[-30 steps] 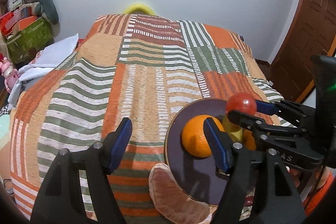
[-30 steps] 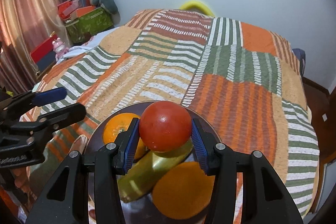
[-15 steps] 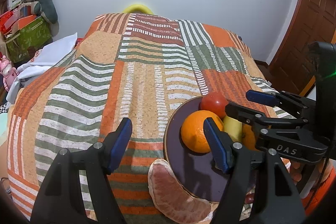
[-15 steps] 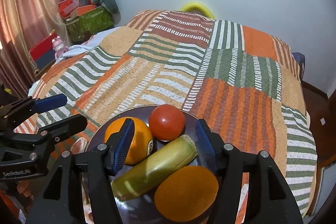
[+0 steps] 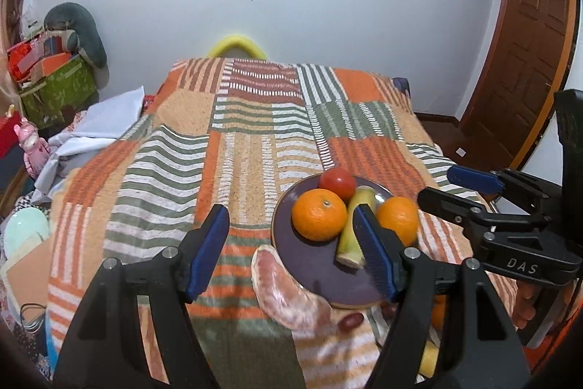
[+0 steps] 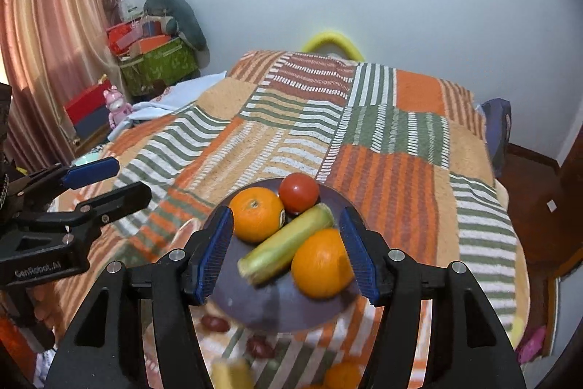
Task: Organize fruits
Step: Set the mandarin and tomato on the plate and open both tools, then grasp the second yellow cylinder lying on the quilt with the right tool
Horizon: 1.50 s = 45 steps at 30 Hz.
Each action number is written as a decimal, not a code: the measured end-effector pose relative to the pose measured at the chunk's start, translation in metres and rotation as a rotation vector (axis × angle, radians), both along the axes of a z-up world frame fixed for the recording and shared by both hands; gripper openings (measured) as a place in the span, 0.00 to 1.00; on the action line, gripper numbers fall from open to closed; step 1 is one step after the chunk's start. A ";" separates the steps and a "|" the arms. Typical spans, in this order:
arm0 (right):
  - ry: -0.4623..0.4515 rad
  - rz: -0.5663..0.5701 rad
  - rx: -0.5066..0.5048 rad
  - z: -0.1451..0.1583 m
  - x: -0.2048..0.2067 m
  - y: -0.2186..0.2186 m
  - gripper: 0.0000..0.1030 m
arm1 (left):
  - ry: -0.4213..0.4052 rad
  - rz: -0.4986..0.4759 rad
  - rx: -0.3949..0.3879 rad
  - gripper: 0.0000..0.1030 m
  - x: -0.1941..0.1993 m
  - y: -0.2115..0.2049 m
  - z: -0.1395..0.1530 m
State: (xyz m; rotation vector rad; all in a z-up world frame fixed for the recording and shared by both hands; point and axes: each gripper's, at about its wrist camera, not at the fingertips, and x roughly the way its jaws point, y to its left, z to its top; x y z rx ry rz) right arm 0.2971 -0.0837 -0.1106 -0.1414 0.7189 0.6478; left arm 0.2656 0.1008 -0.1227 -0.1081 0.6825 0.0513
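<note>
Right tool (image 6: 288,250), spread and empty, has released the round red tomato (image 6: 298,193) onto the dark purple plate (image 6: 277,312); one more fruit sorted.

I'm looking down on the bed (image 6: 382,141), spread with a patchwork blanket (image 5: 247,148) in orange, green and cream stripes. A dark purple plate (image 6: 269,308) sits on it near me. A peeled citrus segment (image 5: 288,294) lies just beside the plate's rim, with small dark red fruits (image 6: 216,323) on the blanket nearby.
</note>
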 end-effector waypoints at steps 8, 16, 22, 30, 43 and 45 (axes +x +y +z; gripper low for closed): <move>-0.018 -0.033 0.004 0.013 -0.045 -0.027 0.55 | -0.024 -0.010 0.022 0.72 -0.053 -0.011 0.024; -0.025 -0.021 -0.036 0.005 -0.077 -0.039 0.55 | -0.016 0.031 0.005 0.76 -0.091 -0.004 0.030; 0.029 0.006 -0.086 -0.025 -0.085 -0.033 0.56 | 0.019 0.072 0.021 0.76 -0.104 -0.002 0.015; 0.139 0.025 -0.134 -0.072 -0.089 -0.021 0.55 | 0.086 0.066 0.023 0.76 -0.109 -0.004 -0.021; 0.251 0.085 -0.172 -0.113 -0.077 -0.001 0.42 | 0.178 0.055 0.046 0.76 -0.096 -0.008 -0.062; 0.239 0.085 -0.171 -0.113 -0.077 -0.001 0.34 | 0.194 0.053 0.040 0.76 -0.092 -0.007 -0.067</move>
